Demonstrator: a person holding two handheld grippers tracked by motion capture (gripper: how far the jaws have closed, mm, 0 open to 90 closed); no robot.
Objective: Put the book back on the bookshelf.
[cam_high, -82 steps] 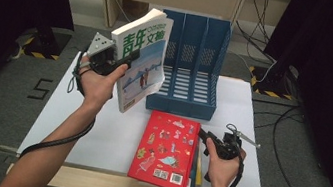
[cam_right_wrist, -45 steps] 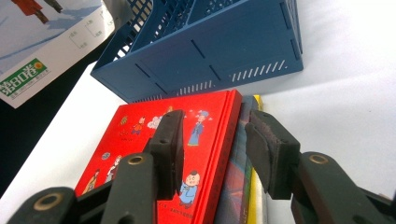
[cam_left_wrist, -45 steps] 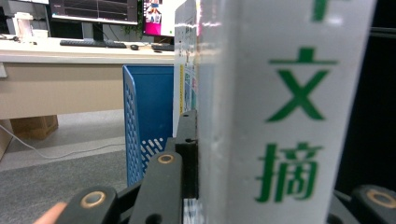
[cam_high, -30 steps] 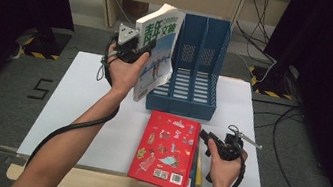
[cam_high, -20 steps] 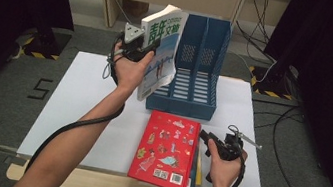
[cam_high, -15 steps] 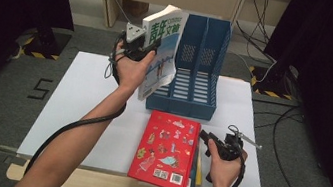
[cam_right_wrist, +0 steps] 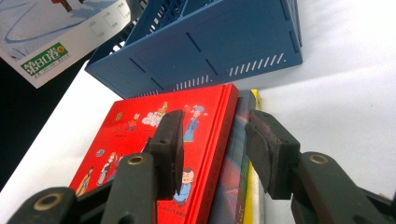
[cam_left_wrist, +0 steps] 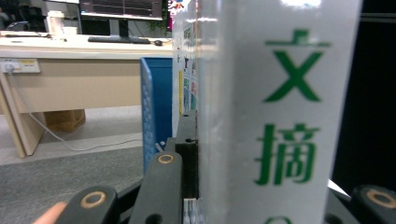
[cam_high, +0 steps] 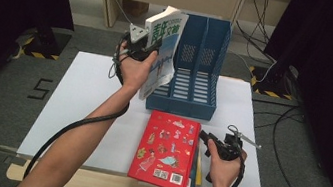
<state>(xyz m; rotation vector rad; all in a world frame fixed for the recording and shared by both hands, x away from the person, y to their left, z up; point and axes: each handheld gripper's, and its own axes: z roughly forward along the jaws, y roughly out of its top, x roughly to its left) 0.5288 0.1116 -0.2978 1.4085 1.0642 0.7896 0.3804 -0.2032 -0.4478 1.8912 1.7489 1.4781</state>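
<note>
A white book (cam_high: 162, 47) with green characters is held upright in the air, my left gripper (cam_high: 147, 47) shut on its spine side. It hangs over the left front of the blue file rack (cam_high: 199, 68). In the left gripper view the book (cam_left_wrist: 275, 116) sits between the black jaws of the left gripper (cam_left_wrist: 261, 186), with the rack (cam_left_wrist: 156, 107) behind. A red picture book (cam_high: 166, 149) tops a small stack near the table's front edge. My right gripper (cam_high: 204, 139) is at the stack's right edge. Its jaws (cam_right_wrist: 215, 140) stand open astride the red book (cam_right_wrist: 135, 126) and a yellow-edged book (cam_right_wrist: 254, 186).
The white table (cam_high: 82, 100) has bare room to the left of the stack and rack. The rack (cam_right_wrist: 210, 46) has two slotted compartments and stands at the back centre. Cables (cam_high: 289, 138) lie on the floor to the right, and a desk is behind.
My left hand has carried the white book back and to the right, from beside the rack to over its left front, and turned it more upright. The right hand has kept still.
</note>
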